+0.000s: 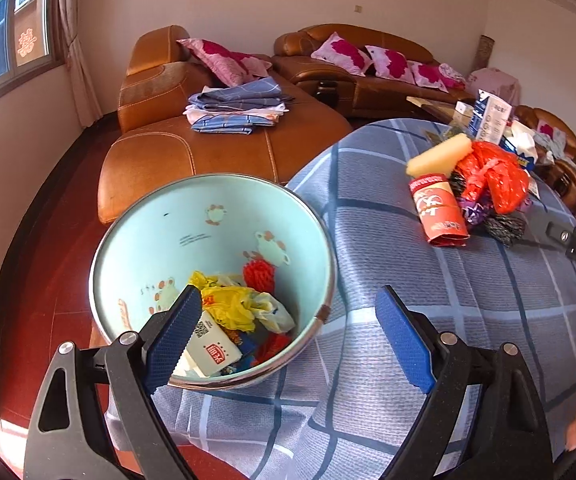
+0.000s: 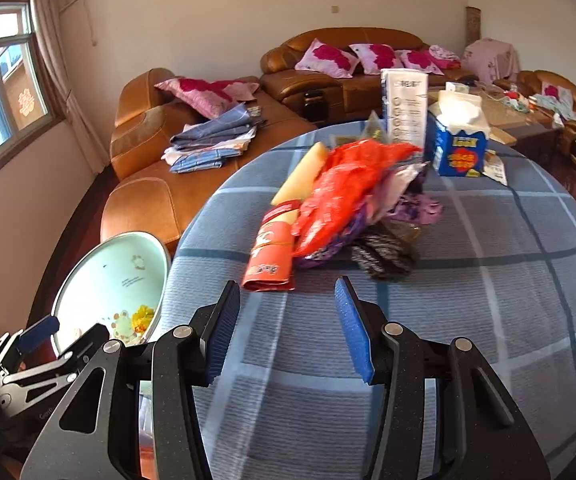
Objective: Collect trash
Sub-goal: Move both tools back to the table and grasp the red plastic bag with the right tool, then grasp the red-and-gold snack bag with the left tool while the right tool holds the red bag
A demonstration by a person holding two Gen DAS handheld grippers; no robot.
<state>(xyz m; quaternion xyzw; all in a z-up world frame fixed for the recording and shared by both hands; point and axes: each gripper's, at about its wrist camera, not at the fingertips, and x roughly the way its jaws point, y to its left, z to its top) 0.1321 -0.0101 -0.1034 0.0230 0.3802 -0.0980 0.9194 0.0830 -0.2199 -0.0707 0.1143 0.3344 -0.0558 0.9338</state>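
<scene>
Left gripper (image 1: 284, 340) spread wide, holding nothing, hovering over the near rim of the round pale-blue metal bin with cartoon print (image 1: 168, 236), which sits just beside the table edge. Right gripper (image 2: 286, 332) also spread, empty, over the blue-grey checked tablecloth (image 2: 468, 320), aimed at the trash pile and still apart from it.

Progress, judged from what lies where: partly done. Already in the bin: one crumpled yellow plastic bag (image 1: 232, 304), one white card packet with red logo (image 1: 212, 350), one red mesh ball (image 1: 259, 275), plus some coloured scraps under them, too jumbled to count.

Left on the table, one cluster: one red flattened paper carton (image 2: 270, 256), one crumpled red-orange plastic bag (image 2: 344, 196), one pale-yellow foam block (image 2: 302, 176), one black-grey fuzzy wad (image 2: 382, 254), and purple wrappers (image 2: 416, 204), count unclear. Behind them stand one blue tissue box (image 2: 458, 152) and one tall white carton (image 2: 404, 104); can't tell if those are trash.
</scene>
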